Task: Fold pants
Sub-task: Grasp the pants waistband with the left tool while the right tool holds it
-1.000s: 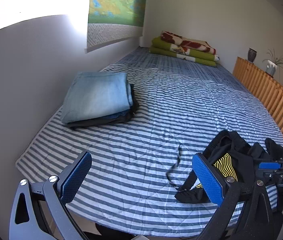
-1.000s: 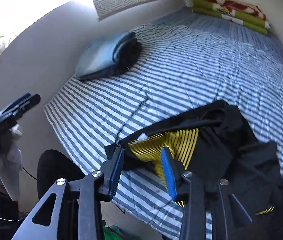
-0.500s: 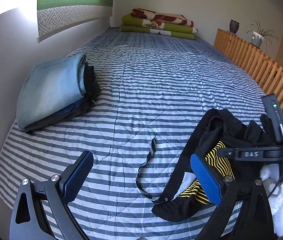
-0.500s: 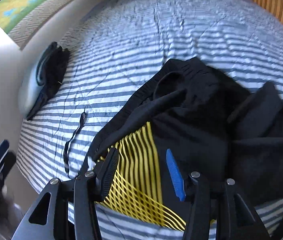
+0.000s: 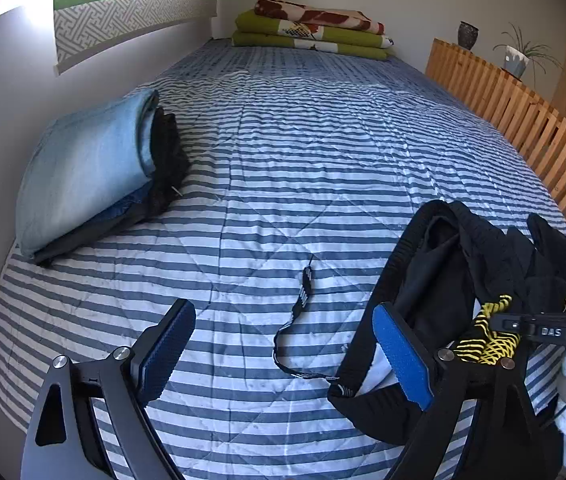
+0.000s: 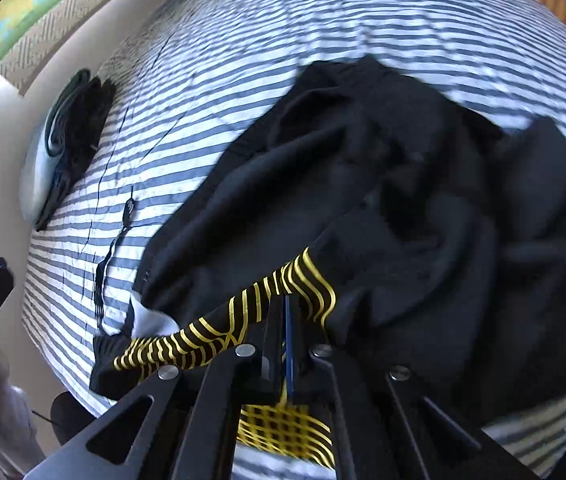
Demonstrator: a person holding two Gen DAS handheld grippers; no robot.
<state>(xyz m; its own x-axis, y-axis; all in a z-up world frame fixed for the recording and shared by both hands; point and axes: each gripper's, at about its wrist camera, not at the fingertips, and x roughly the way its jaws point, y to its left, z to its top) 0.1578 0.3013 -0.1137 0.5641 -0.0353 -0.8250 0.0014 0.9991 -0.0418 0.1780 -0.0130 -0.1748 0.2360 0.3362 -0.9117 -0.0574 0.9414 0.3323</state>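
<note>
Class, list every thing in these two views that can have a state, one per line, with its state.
Black pants: crumpled, unfolded on the bed.
Yellow-striped panel: bunched where the right tongs meet it.
Right tongs: just closed, shut on the pants.
Left tongs: open, nothing between them.
Drawstring: loose on the bedcover.
Jeans stack: folded by the wall.
Blankets: folded, stacked.

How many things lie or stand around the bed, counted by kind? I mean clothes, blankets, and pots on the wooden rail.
Loose black pants with yellow stripes: 1
Stacks of folded clothes: 1
Piles of folded blankets: 1
Dark vases: 1
Potted plants: 1
Total: 5
</note>
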